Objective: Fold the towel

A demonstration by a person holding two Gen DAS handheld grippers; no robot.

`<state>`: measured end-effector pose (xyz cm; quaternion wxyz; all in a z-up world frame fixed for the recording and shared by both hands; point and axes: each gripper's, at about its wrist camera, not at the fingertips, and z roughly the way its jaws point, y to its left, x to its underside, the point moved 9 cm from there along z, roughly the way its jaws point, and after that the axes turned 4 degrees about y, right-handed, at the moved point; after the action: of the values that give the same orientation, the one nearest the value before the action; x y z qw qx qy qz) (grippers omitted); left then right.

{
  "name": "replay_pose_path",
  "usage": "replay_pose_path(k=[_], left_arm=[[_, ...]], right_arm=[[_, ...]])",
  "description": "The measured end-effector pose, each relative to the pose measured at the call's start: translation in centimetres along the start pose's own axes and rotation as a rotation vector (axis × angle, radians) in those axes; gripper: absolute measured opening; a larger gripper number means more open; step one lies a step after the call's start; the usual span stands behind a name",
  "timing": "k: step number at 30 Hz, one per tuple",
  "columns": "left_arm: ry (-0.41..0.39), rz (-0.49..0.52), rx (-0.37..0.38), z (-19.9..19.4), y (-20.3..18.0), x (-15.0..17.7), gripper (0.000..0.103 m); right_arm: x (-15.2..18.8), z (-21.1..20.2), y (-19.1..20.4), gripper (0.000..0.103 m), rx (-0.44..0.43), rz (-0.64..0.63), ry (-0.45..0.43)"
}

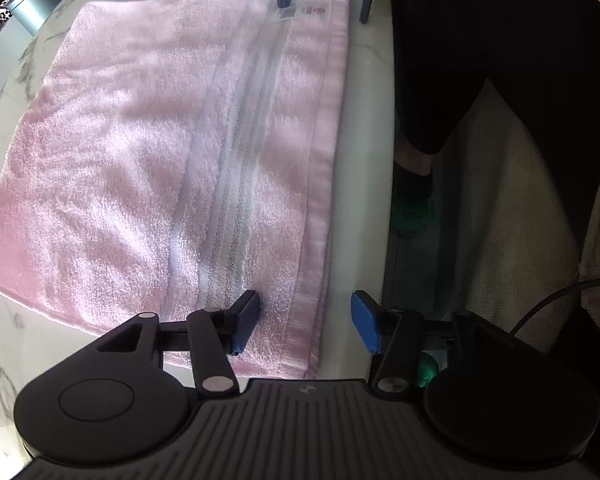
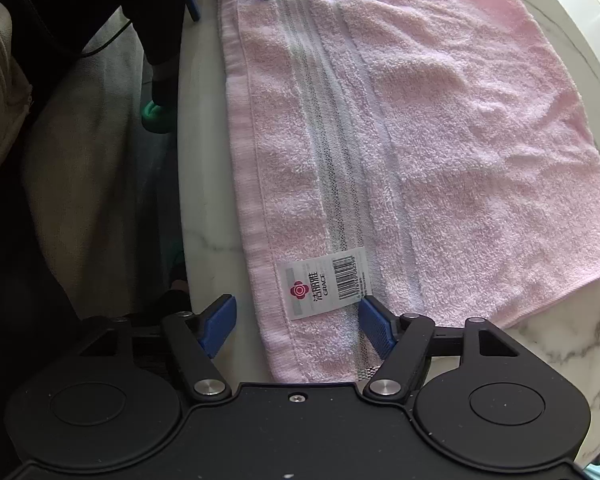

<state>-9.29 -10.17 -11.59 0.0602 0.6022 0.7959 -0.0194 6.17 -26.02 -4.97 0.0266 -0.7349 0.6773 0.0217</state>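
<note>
White marble table [image 1: 364, 160] carried the pink towel [image 1: 160, 160], folded flat near its edge. Left gripper [image 1: 306, 320] had its jaws well apart, straddling the towel's hem at one corner, gripping nothing. Right gripper [image 2: 296, 322] stood likewise wide at the other corner, straddling the label [image 2: 324, 284], pads off the cloth.

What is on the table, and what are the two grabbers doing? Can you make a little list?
towel: pink towel, lying flat on the table, folded, with a pale striped band near one edge
label: white label with a barcode, on the towel corner by the right hand-held gripper
table: white marble table
left hand-held gripper: open, astride the towel's hemmed edge at one corner
right hand-held gripper: open, astride the same edge at the labelled corner
person: leg in dark trousers beside the table
</note>
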Motion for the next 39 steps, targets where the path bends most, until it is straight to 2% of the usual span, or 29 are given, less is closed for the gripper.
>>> replay_pose_path(k=[4, 5, 7, 9, 12, 13, 15, 17, 21, 23, 25, 30, 39], left_arm=[[0.017, 0.0, 0.011, 0.1, 0.3, -0.1, 0.051], [0.02, -0.002, 0.012, 0.1, 0.5, -0.1, 0.051], [0.022, -0.022, 0.012, 0.2, 1.0, -0.3, 0.05], [0.021, -0.034, 0.01, 0.2, 1.3, -0.4, 0.049], [0.022, -0.04, 0.009, 0.2, 1.3, -0.4, 0.049], [0.022, -0.047, 0.007, 0.2, 1.3, -0.4, 0.049], [0.023, -0.071, -0.001, 0.2, 1.5, -0.5, 0.045], [0.024, -0.095, -0.01, 0.2, 1.7, -0.6, 0.034], [0.03, -0.109, -0.035, 0.1, 1.9, -0.9, 0.027], [0.032, -0.087, -0.063, 0.0, 1.6, -1.0, 0.012], [0.04, -0.077, -0.087, 0.0, 1.5, -1.1, 0.011], [0.059, -0.107, -0.079, 0.0, 1.6, -1.3, 0.009], [0.033, -0.155, -0.095, -0.7, 1.3, -1.0, 0.007]], right_arm=[[0.0, 0.1, 0.1, 0.076, -0.007, -0.001, 0.003], [0.1, 0.1, 0.1, 0.073, -0.006, -0.006, 0.004], [0.1, -0.1, -0.3, 0.065, 0.0, 0.0, -0.002], [0.2, -0.4, -0.8, 0.049, 0.009, 0.022, -0.013], [0.3, -0.6, -1.5, 0.038, 0.022, 0.049, -0.025], [0.3, -0.6, -1.6, 0.037, 0.026, 0.05, -0.025], [0.1, -0.6, -1.6, 0.031, 0.033, 0.042, -0.019], [-0.1, -0.7, -1.7, 0.022, 0.045, 0.038, -0.013], [-0.3, -0.5, -1.5, 0.02, 0.05, 0.037, 0.001], [-0.5, -0.5, -1.5, 0.02, 0.051, 0.031, 0.006], [-0.6, -0.4, -1.5, 0.019, 0.052, 0.03, 0.008], [-1.1, -0.3, -1.3, 0.01, 0.075, 0.02, 0.007], [-1.7, -0.2, -0.6, 0.008, 0.103, 0.02, 0.011]])
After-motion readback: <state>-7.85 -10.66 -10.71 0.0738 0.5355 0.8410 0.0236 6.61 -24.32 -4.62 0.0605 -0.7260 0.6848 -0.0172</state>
